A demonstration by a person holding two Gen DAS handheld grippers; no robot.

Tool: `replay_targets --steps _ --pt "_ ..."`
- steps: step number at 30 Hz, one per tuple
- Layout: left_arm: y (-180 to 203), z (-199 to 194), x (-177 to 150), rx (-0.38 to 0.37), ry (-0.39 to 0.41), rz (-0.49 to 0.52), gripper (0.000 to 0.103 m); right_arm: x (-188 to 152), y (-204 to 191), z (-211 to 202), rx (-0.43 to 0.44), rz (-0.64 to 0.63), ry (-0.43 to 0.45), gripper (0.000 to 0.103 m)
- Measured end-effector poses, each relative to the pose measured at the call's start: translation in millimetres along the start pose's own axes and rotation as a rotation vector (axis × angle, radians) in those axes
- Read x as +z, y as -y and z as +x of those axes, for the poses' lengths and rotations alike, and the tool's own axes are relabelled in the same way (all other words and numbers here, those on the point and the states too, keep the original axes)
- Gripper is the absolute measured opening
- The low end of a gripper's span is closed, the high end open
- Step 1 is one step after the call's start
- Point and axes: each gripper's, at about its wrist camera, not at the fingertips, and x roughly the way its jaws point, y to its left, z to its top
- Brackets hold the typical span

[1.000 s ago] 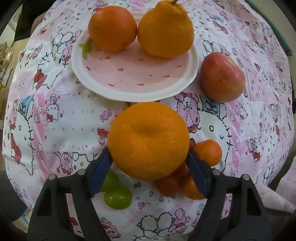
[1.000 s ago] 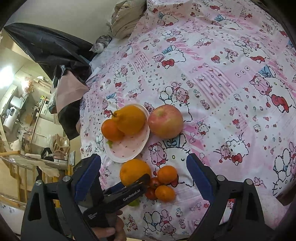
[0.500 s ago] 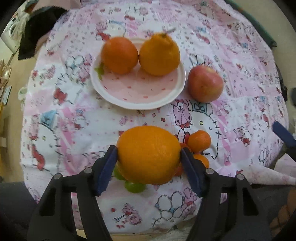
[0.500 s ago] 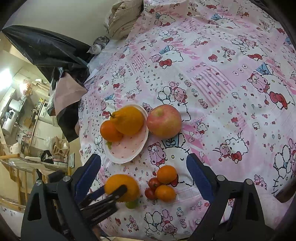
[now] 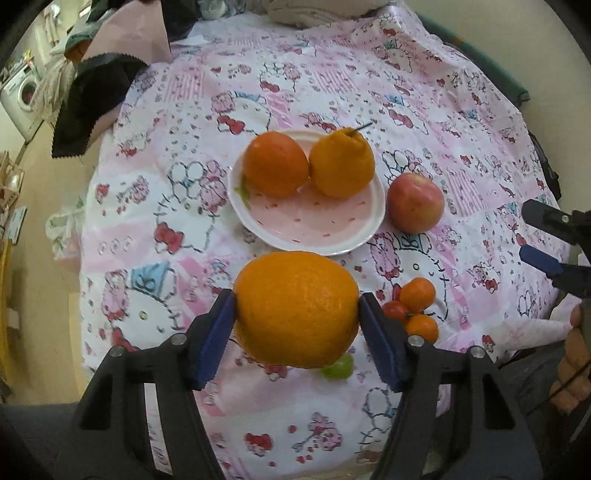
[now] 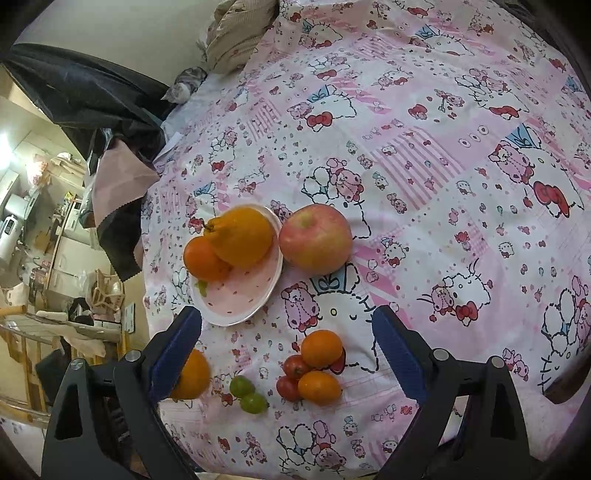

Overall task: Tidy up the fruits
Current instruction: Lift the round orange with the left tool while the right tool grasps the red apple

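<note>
My left gripper (image 5: pixel 297 325) is shut on a large orange (image 5: pixel 296 309) and holds it above the tablecloth, short of the pink plate (image 5: pixel 306 225). The plate holds a round orange (image 5: pixel 275 164) and a knobbed stemmed orange (image 5: pixel 341 162). A red apple (image 5: pixel 415 203) lies right of the plate. Small tangerines (image 5: pixel 417 293), cherry tomatoes (image 5: pixel 394 309) and green grapes (image 5: pixel 338 367) lie near the front edge. My right gripper (image 6: pixel 288 350) is open and empty above the tangerines (image 6: pixel 320 349), tomatoes (image 6: pixel 295 367) and grapes (image 6: pixel 242 386). The held orange (image 6: pixel 192 374) shows behind its left finger.
The table wears a pink cartoon-print cloth (image 6: pixel 424 155). Dark and pink fabric (image 5: pixel 96 99) hangs off the far left edge and a beige bundle (image 6: pixel 236 33) sits at the far end. The right gripper shows at the right of the left wrist view (image 5: pixel 554 240).
My left gripper has lifted the large orange and drawn back from the plate, so the fruits look smaller and farther. The right gripper has barely moved.
</note>
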Motion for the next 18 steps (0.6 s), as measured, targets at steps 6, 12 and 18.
replay_targets --steps 6,12,18 --pt "-18 5 2 0.017 -0.023 -0.002 0.063 22 8 23 -0.059 0.012 -0.060 0.096" --pt "-39 20 0 0.030 -0.045 -0.086 0.062 49 20 71 -0.130 0.038 -0.162 0.096" --pt "-45 50 1 0.047 -0.130 -0.080 0.063 63 15 124 -0.202 -0.013 -0.230 0.096"
